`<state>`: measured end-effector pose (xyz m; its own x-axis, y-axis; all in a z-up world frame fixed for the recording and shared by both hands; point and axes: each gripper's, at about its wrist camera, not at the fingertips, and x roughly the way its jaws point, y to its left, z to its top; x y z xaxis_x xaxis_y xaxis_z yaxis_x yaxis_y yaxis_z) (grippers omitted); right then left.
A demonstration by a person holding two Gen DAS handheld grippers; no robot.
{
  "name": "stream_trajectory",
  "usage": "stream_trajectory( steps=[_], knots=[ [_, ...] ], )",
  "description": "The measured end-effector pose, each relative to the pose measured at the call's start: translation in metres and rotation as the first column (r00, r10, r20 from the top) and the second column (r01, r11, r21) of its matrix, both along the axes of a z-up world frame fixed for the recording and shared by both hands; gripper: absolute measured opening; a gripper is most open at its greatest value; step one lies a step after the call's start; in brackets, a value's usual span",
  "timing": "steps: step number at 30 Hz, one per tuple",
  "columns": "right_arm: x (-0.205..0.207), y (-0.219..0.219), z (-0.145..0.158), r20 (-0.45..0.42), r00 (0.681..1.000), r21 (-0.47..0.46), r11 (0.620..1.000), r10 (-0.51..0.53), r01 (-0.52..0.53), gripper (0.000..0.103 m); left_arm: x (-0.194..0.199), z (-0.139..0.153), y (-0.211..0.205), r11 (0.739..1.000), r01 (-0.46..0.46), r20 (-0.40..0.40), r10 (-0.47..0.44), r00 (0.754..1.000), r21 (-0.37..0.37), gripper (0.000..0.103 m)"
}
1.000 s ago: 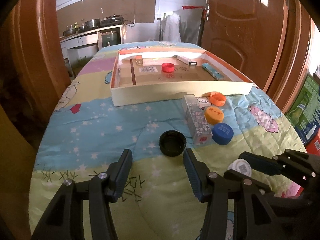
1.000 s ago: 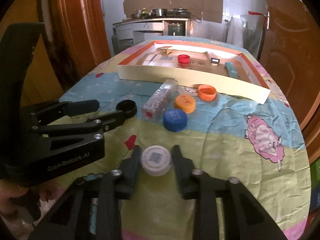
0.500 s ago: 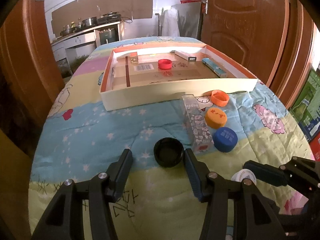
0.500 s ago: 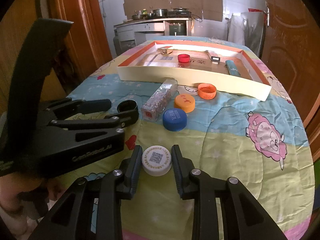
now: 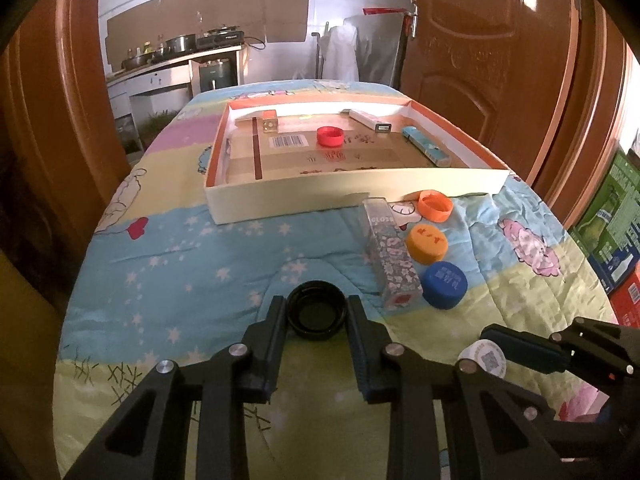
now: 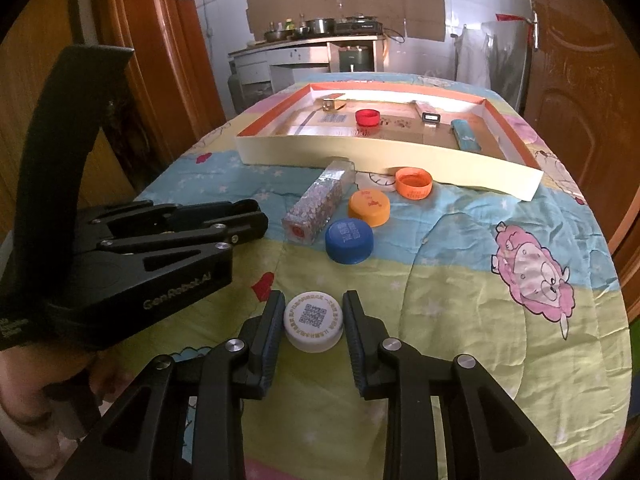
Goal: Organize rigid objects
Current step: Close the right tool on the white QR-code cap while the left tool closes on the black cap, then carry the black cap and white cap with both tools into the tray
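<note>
A black cap (image 5: 317,317) lies open side up on the patterned cloth. My left gripper (image 5: 316,302) has it between its fingers; the jaws are closing and the pads touch its sides. In the right wrist view the left gripper (image 6: 244,220) hides that cap. My right gripper (image 6: 313,299) is shut on a white cap with a QR code (image 6: 314,320), which rests on the cloth. That white cap (image 5: 482,360) also shows at the lower right of the left wrist view. Beyond them stands a shallow cardboard tray (image 5: 352,196) holding a red cap (image 5: 330,136).
Between the grippers and the tray lie a clear patterned box (image 5: 390,256), two orange caps (image 5: 435,205) (image 5: 426,242) and a blue cap (image 5: 445,290). The tray also holds a teal bar (image 5: 426,148), a white stick (image 5: 370,120) and a small cube (image 5: 270,124). Wooden doors flank the table.
The left gripper moved forward around the black cap and its jaws closed from wide apart onto it. The right gripper stayed shut on the white cap.
</note>
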<state>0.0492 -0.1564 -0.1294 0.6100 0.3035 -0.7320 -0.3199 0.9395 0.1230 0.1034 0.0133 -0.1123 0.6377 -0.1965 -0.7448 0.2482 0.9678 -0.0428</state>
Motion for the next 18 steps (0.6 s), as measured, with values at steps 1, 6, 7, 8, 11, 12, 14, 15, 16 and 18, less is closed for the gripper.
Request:
stream_trajectory(
  steps=[1, 6, 7, 8, 11, 12, 14, 15, 16, 18],
  knots=[
    [0.000, 0.001, 0.000, 0.000, 1.000, 0.001, 1.000, 0.000, 0.000, 0.030, 0.000, 0.001, 0.000, 1.000, 0.000, 0.001, 0.000, 1.000, -0.002, 0.030],
    [-0.001, 0.001, 0.006, 0.007, 1.000, 0.006, 1.000, 0.000, 0.000, 0.030, -0.004, 0.009, 0.001, 1.000, 0.001, 0.017, -0.001, 1.000, -0.008, 0.030],
    [-0.001, 0.001, 0.007, 0.008, 1.000, 0.007, 1.000, 0.000, 0.000, 0.030, -0.005, 0.011, 0.001, 1.000, 0.001, 0.019, -0.001, 1.000, -0.010, 0.030],
    [-0.001, 0.001, 0.008, 0.011, 1.000, 0.009, 1.000, 0.000, 0.000, 0.030, -0.005, 0.013, 0.001, 1.000, 0.001, 0.023, -0.001, 1.000, -0.012, 0.030],
    [-0.002, -0.001, 0.012, 0.018, 1.000, 0.012, 1.000, 0.001, -0.001, 0.030, -0.006, 0.020, 0.000, 1.000, 0.002, 0.034, -0.002, 0.999, -0.012, 0.030],
    [-0.002, -0.001, 0.014, 0.021, 1.000, 0.012, 1.000, 0.002, -0.002, 0.030, -0.006, 0.021, 0.000, 1.000, 0.003, 0.035, -0.002, 0.999, -0.012, 0.030],
    [0.000, -0.002, 0.018, 0.027, 1.000, 0.013, 1.000, 0.004, -0.004, 0.030, -0.006, 0.025, -0.001, 1.000, 0.001, 0.044, -0.001, 0.999, -0.012, 0.030],
    [0.001, -0.001, 0.021, 0.035, 0.999, 0.010, 1.000, 0.002, -0.002, 0.030, -0.005, 0.027, -0.001, 1.000, 0.001, 0.046, -0.001, 0.999, -0.014, 0.030],
    [0.002, -0.002, 0.023, 0.045, 0.999, 0.003, 1.000, -0.001, 0.001, 0.030, -0.005, 0.029, -0.001, 1.000, 0.001, 0.048, 0.000, 0.999, -0.017, 0.030],
    [0.004, -0.004, 0.028, 0.057, 0.998, 0.003, 1.000, -0.003, 0.003, 0.030, -0.004, 0.032, -0.001, 1.000, -0.001, 0.052, 0.002, 0.999, -0.018, 0.030]
  ],
)
